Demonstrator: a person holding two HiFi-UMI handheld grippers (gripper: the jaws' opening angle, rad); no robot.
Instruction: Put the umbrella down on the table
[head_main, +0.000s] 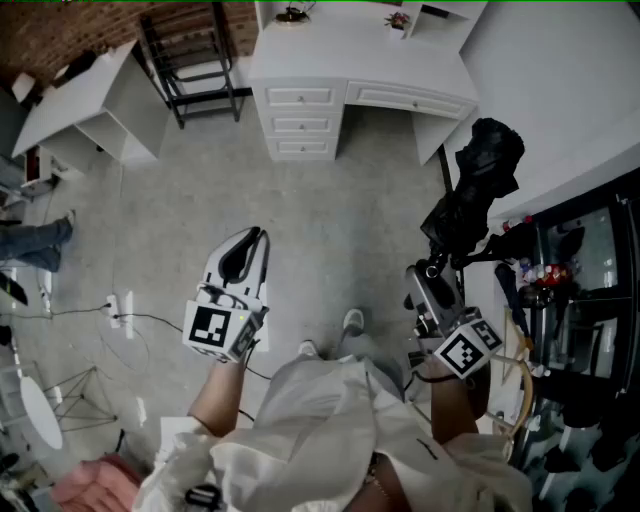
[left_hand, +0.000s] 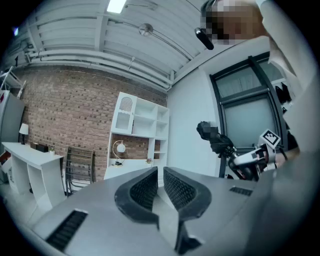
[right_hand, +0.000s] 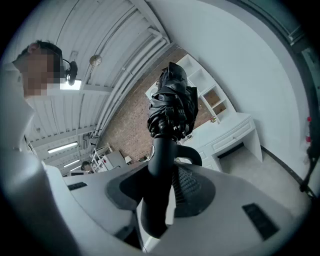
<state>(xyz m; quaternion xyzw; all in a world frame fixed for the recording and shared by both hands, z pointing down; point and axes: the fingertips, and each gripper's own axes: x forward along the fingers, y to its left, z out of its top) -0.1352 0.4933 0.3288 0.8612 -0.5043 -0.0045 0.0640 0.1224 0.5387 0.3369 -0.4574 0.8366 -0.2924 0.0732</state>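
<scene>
A black folded umbrella (head_main: 487, 165) stands out from my right gripper (head_main: 432, 277), up towards the far right of the head view. In the right gripper view the jaws are shut on its smooth black handle (right_hand: 159, 170), and the bundled canopy (right_hand: 172, 107) rises beyond the gripper (right_hand: 167, 176). My left gripper (head_main: 245, 255) is held out level over the floor at the centre left, jaws shut with nothing between them (left_hand: 160, 172). From the left gripper view the umbrella (left_hand: 215, 137) and the right gripper (left_hand: 250, 157) show off to the right. A white desk with drawers (head_main: 360, 70) stands ahead.
A second white table (head_main: 90, 100) is at the far left, with a black chair (head_main: 195, 60) beside the desk. A dark glass-fronted unit (head_main: 580, 290) runs along the right. A white shelf unit (left_hand: 140, 130) stands against the brick wall. Cables (head_main: 120, 315) lie on the grey floor.
</scene>
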